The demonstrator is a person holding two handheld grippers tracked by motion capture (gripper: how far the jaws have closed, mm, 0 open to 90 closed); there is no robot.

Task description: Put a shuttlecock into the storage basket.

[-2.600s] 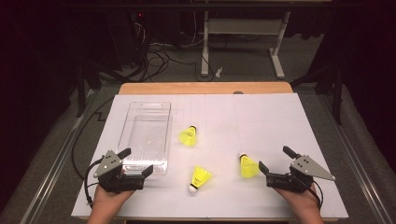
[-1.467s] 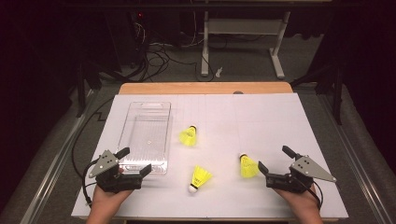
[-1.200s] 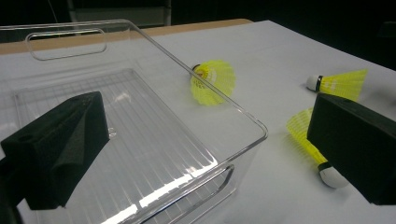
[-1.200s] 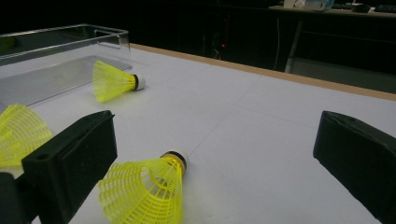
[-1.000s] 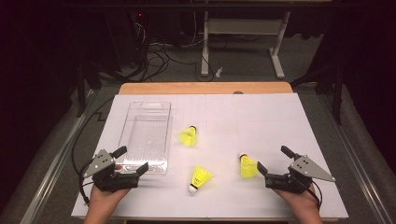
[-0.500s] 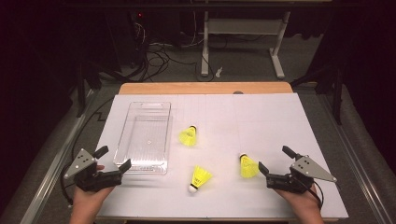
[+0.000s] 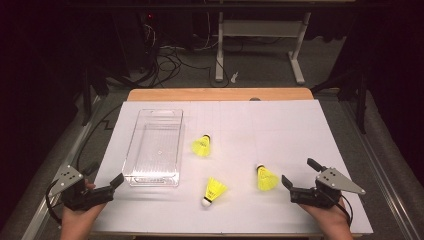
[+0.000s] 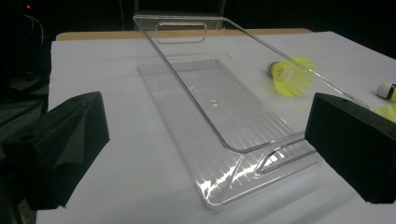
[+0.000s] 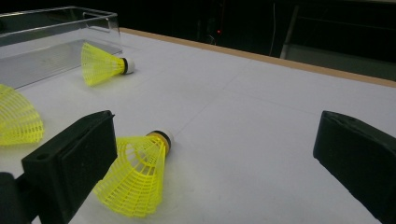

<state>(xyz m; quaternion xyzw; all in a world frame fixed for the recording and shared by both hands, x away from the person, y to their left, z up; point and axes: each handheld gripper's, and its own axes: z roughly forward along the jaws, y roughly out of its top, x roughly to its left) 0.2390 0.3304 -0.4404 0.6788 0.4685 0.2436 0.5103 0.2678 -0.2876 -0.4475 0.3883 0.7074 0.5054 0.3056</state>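
Note:
Three yellow shuttlecocks lie on the white table: one (image 7: 202, 145) beside the clear bin (image 7: 133, 145), one (image 7: 214, 190) near the front, one (image 7: 266, 178) at front right. My left gripper (image 7: 106, 175) stands open at the table's front left corner, just left of the bin's near end. In the left gripper view the empty bin (image 8: 187, 88) lies between my jaws' lines, with a shuttlecock (image 8: 292, 77) beyond it. My right gripper (image 7: 299, 172) is open, just right of the front-right shuttlecock (image 9: 137, 175), which lies by its left jaw, untouched.
The white sheet covers a wooden table (image 7: 215, 94) whose far edge shows bare. Dark floor with cables and a desk frame (image 7: 260, 45) lies beyond. A metal rail (image 7: 45, 210) runs along the left side. Open sheet lies at the middle and far right.
My left gripper has slid left and slightly back, from in front of the bin to the table's front left corner. The right gripper and shuttlecocks have stayed put.

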